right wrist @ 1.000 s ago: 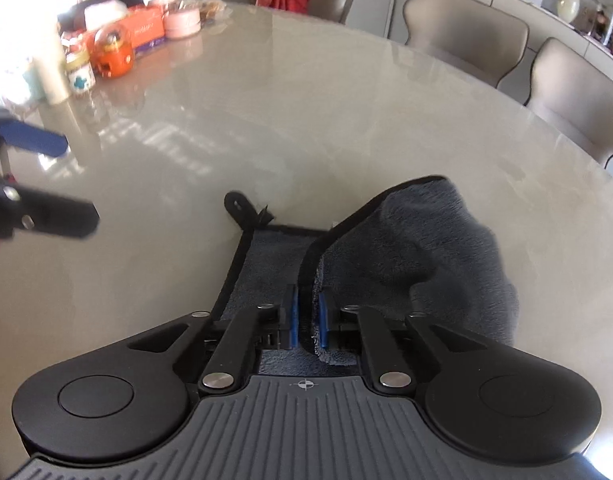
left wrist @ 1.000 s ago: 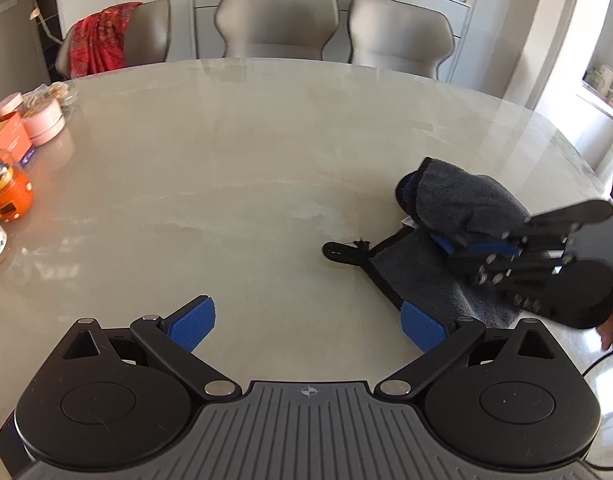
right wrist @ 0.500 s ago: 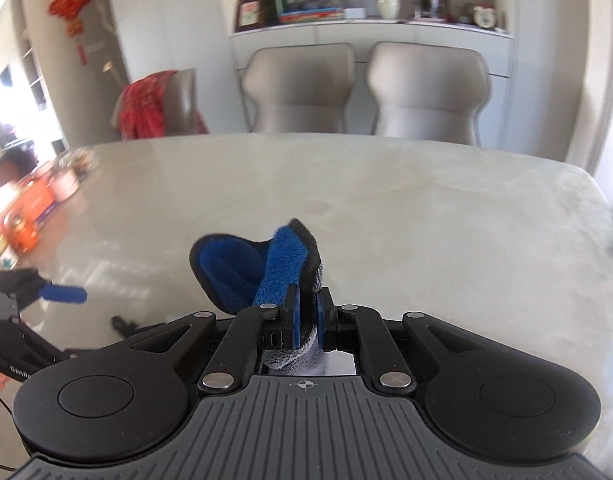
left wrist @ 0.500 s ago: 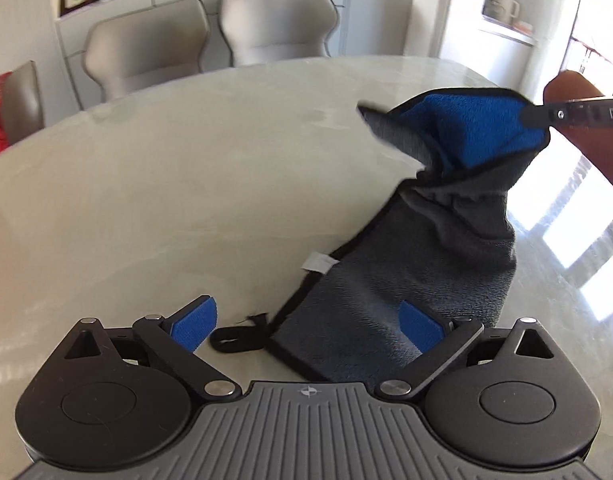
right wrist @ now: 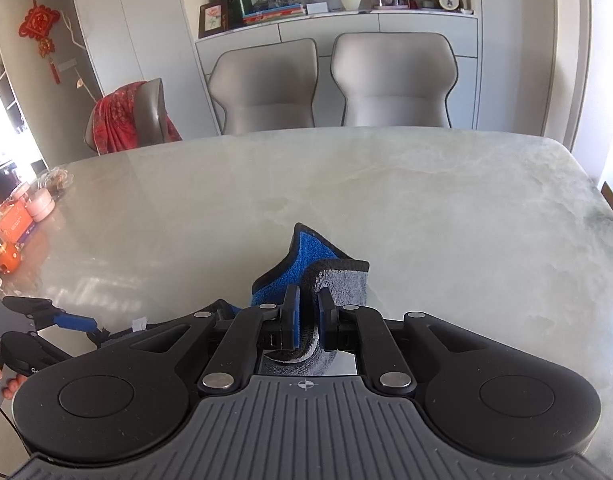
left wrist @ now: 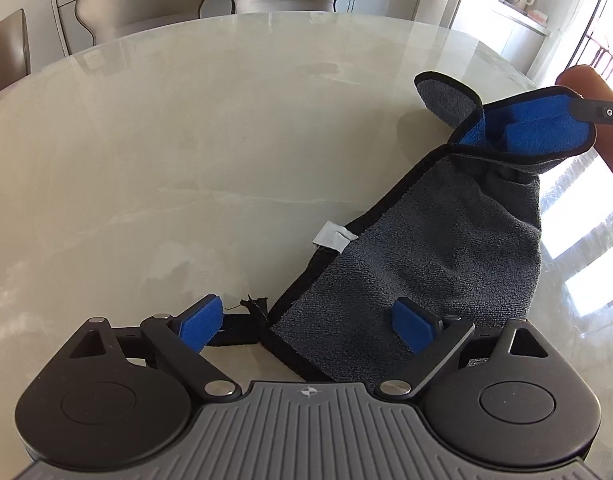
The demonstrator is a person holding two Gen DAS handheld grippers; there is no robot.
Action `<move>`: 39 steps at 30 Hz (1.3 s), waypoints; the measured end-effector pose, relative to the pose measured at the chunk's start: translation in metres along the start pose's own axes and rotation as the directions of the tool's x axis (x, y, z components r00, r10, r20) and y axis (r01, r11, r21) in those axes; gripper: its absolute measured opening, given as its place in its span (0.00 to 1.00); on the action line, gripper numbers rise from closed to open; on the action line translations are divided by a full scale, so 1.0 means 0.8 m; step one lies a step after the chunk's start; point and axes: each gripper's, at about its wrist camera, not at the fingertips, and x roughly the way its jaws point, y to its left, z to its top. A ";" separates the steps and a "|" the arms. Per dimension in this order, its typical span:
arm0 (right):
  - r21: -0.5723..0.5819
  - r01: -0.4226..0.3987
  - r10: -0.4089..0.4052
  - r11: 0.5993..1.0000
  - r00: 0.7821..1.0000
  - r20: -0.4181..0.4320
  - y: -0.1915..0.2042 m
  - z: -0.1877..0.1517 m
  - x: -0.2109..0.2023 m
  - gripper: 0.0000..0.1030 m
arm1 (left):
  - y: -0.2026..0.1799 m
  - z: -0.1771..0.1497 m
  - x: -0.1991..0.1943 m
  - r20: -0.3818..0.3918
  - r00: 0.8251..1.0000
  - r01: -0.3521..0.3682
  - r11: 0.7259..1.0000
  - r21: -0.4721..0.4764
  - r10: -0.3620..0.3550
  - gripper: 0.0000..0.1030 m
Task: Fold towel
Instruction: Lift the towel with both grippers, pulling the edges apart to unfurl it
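A dark grey towel [left wrist: 446, 248] with a blue inner side and black trim lies stretched across the pale marble table [left wrist: 186, 140]. Its far corner is lifted and curls over, blue side showing. My right gripper [right wrist: 309, 312] is shut on that raised corner [right wrist: 306, 264]; one of its fingers [left wrist: 598, 112] enters the left wrist view at the right edge. My left gripper [left wrist: 306, 322] hangs low over the towel's near corner, jaws wide but closing. The corner lies between the pads, which do not press it. A black hanging loop [left wrist: 234, 328] sits beside the left pad.
A white label [left wrist: 332, 236] sticks out of the towel's left edge. Two grey chairs [right wrist: 390, 80] stand behind the table, and one with a red cloth [right wrist: 122, 120] to the left. Boxes and small jars [right wrist: 22, 212] crowd the table's left edge.
My right gripper has lifted the towel's corner and drawn it away, stretching the cloth out. My left gripper has come down and over the near corner, and its jaws have narrowed slightly.
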 end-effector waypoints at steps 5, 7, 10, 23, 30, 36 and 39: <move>0.016 0.001 -0.001 1.000 1.000 -0.005 -0.004 -0.001 -0.002 0.10 | -0.006 0.006 0.006 -0.021 1.000 0.001 0.999 0.038 0.000 0.91; 0.021 0.002 -0.002 1.000 1.000 -0.004 -0.005 0.000 -0.003 0.10 | -0.007 0.010 0.009 -0.031 0.999 0.010 0.999 0.038 -0.009 0.87; 0.032 0.006 -0.006 0.999 1.000 0.000 -0.006 0.000 -0.005 0.11 | -0.008 0.013 0.005 -0.044 0.998 0.053 0.997 0.047 -0.051 0.70; 0.063 0.018 -0.020 0.998 0.999 0.035 -0.017 0.003 -0.024 0.11 | -0.021 0.023 -0.039 0.008 0.994 0.108 0.991 0.073 -0.109 0.12; 0.074 0.015 -0.018 0.997 0.999 0.041 -0.029 0.001 -0.035 0.11 | -0.041 0.026 -0.070 0.033 0.990 0.135 0.983 0.124 -0.140 0.12; -0.020 0.082 -0.081 0.996 0.996 0.025 -0.029 -0.002 -0.044 0.11 | -0.061 0.017 -0.105 0.043 0.982 0.174 0.968 0.180 -0.185 0.11; -0.086 0.070 -0.069 0.994 0.997 0.016 -0.027 -0.004 -0.047 0.11 | -0.069 0.014 -0.117 0.041 0.978 0.190 0.960 0.205 -0.202 0.09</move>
